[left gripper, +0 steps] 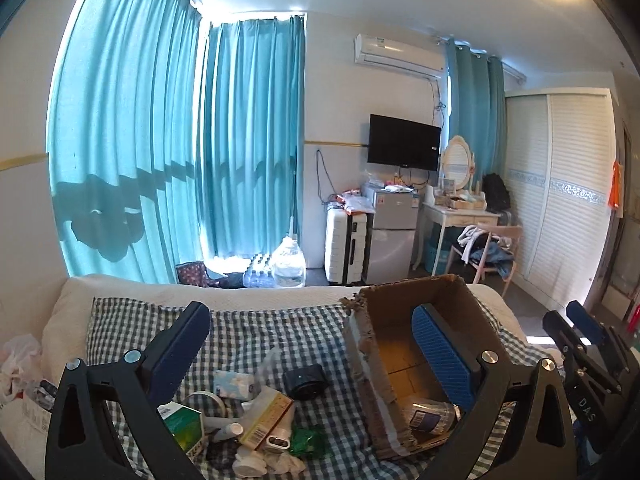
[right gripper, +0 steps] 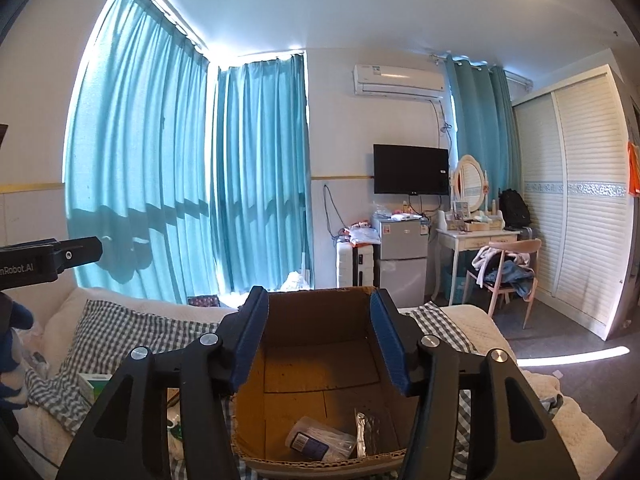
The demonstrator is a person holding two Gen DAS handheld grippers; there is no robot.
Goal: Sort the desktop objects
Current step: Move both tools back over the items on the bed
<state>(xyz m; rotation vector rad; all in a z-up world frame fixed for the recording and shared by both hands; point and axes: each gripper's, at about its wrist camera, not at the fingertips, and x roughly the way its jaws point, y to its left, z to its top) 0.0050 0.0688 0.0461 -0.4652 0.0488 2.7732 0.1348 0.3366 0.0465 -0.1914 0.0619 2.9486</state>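
My left gripper (left gripper: 312,344) is open wide above a pile on the checked cloth: a green box (left gripper: 184,426), a tape roll (left gripper: 204,400), a tissue pack (left gripper: 234,386), a black round object (left gripper: 304,380) and a tan box (left gripper: 266,420). Nothing sits between its fingers. To the right stands an open cardboard box (left gripper: 400,320) with a clear packet (left gripper: 430,416) inside. My right gripper (right gripper: 320,340) hangs open over that cardboard box (right gripper: 320,308), empty. Below it lie the clear packet (right gripper: 316,438) and a silver foil packet (right gripper: 368,426).
The checked cloth (left gripper: 256,320) covers a cream bed (left gripper: 132,284). A white bag (left gripper: 20,356) lies at its left edge. Beyond the bed are teal curtains (left gripper: 248,140), water bottles (left gripper: 288,264), a suitcase (left gripper: 346,248), a small fridge (left gripper: 394,236), a dressing table and a chair (left gripper: 488,252).
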